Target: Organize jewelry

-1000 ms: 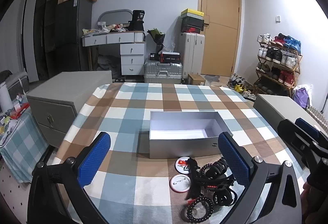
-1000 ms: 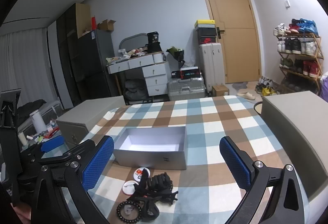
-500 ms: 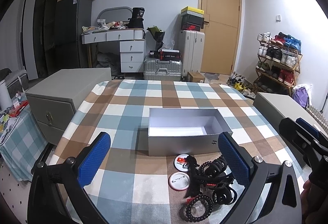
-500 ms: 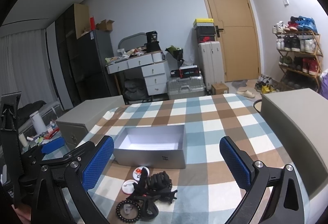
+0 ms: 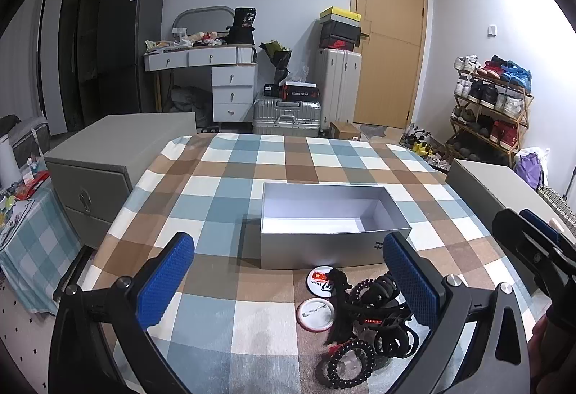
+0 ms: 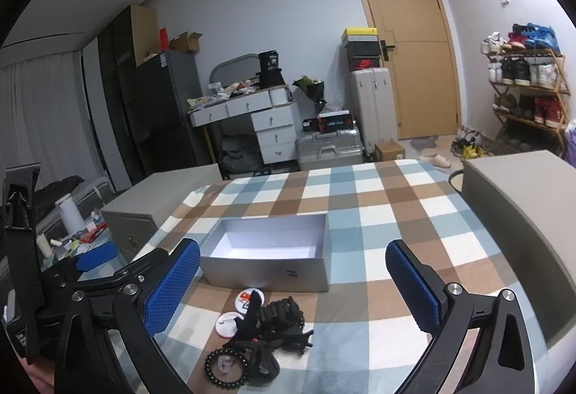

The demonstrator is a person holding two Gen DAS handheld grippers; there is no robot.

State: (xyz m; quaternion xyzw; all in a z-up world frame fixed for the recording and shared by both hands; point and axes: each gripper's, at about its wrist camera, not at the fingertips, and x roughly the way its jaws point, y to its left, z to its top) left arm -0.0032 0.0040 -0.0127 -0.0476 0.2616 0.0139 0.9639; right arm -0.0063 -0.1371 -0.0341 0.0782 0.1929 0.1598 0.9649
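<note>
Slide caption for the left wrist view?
Open left tongs hover over tangled black bracelets and two badges beside an empty silver box.

Room light was soft and even, cool white, coming from overhead; no lamp was visible. The right-hand wall beside the shoe rack [image 5: 491,102] was brightest, nearly washed out. The silver box [image 5: 324,242] threw a faint shadow to its left on the checked tablecloth [image 5: 223,206]. Its white interior glowed in the right wrist view. Focus was sharp at centre. Heavy fisheye bending curved the door [image 6: 406,44], with black vignette in all corners.
</note>
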